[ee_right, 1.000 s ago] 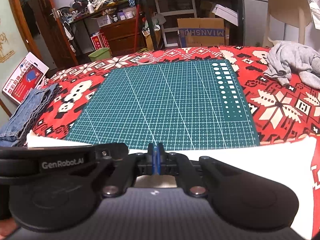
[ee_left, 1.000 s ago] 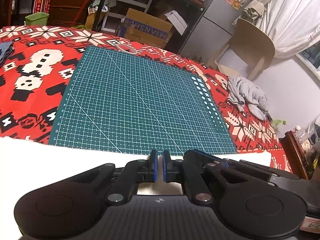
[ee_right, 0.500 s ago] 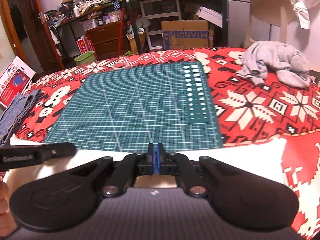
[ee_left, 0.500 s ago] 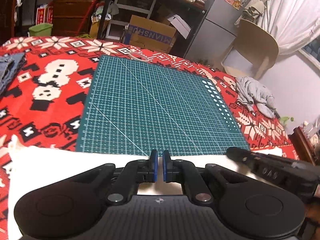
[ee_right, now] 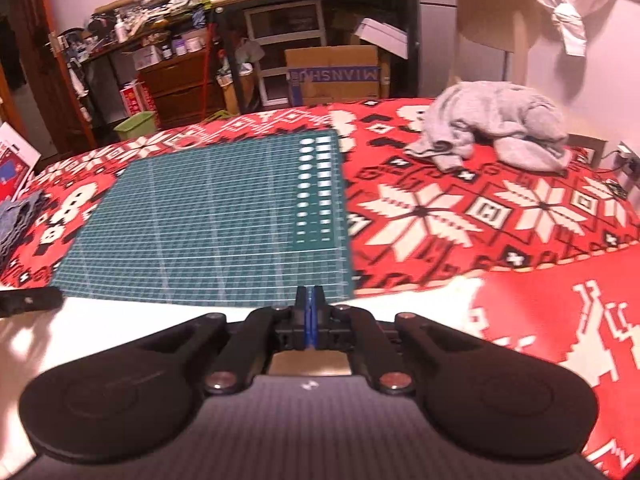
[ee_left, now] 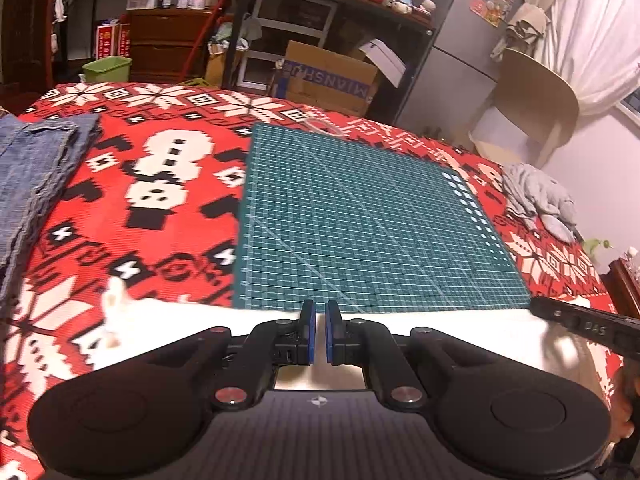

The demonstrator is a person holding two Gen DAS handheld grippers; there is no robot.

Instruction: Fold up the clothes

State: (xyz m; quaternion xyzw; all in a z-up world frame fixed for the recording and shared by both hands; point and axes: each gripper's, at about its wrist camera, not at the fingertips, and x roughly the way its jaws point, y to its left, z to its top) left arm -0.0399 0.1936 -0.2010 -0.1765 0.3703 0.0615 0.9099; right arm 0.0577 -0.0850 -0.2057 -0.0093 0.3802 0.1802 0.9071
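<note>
Flanking green mat (ee_left: 360, 220) — jeans (ee_left: 32, 168), grey garment (ee_right: 492, 128) | left claw (ee_left: 320, 332) slightly parted | right claw (ee_right: 309, 316) closed — over white cloth (ee_right: 120, 320)

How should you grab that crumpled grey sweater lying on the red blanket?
Probably pinch one of the raised folds on top of the grey sweater, coming down from above. It lies in a crumpled heap on the red blanket, so its edges are tucked and hard to find, while the humps stick up and give something to close on. The near loose flap is a second choice.
</note>
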